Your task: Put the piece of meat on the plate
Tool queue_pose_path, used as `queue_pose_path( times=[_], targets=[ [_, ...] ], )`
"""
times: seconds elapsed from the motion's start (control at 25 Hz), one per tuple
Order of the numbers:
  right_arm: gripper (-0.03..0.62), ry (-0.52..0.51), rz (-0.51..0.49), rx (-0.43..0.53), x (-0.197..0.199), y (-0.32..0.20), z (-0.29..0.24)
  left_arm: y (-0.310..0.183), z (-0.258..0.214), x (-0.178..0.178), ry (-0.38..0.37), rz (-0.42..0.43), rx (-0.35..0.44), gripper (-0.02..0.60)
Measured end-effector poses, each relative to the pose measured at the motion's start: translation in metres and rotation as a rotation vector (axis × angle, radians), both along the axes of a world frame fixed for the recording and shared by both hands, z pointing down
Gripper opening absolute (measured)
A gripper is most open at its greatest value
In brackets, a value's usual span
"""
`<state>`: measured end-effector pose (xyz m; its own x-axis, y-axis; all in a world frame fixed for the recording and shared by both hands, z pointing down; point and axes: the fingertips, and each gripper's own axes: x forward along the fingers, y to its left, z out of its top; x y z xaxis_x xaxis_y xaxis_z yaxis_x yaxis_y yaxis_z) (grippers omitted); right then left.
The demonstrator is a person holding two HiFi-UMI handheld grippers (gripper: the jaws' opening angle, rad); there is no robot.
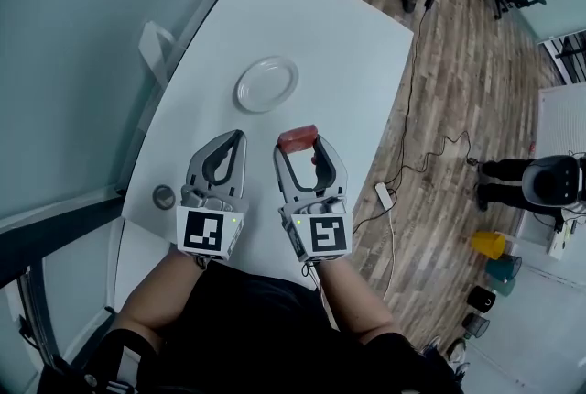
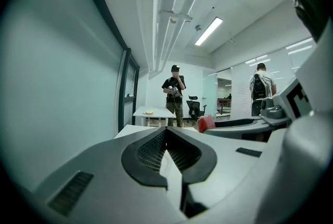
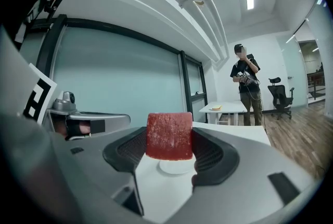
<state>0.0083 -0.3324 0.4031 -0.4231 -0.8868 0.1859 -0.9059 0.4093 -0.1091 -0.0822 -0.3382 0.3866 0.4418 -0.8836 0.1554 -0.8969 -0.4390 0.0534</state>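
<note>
1. From my head, my right tongs [image 1: 300, 148] squeezed the red meat [image 1: 298, 137] at their tips, over the white table [image 1: 366, 35]. The plate [image 1: 266, 83] lay ahead and a bit to the left, near the meat.
2. My left tongs [image 2: 165, 133] were closed with nothing in them.
3. From my right tongs, the plate sat straight ahead, just past the meat.
</note>
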Motion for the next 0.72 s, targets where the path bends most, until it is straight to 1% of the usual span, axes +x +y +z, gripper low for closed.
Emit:
queue_pose_path(
  times=[0.12,0.28,0.44,0.6,0.72],
  targets=[
    [0.275,-0.001,0.006,-0.016,-0.004,-0.012,0.01,-0.011,0.011,-0.007,0.003,-0.016,-0.015,0.003],
    [0.275,0.01,0.015,-0.03,-0.008,-0.025,0.026,-0.02,0.03,-0.011,-0.018,-0.011,-0.061,0.003],
    [0.275,0.004,0.024,-0.048,-0.014,-0.037,0.037,-0.035,0.038,-0.011,0.017,-0.023,-0.048,0.003],
    [0.275,0.006,0.036,-0.06,-0.017,-0.047,0.048,-0.041,0.058,-0.011,-0.008,-0.01,-0.088,0.003],
    [0.275,0.011,0.039,-0.07,-0.018,-0.054,0.053,-0.049,0.064,-0.012,-0.007,-0.007,-0.093,0.003]
  ],
)
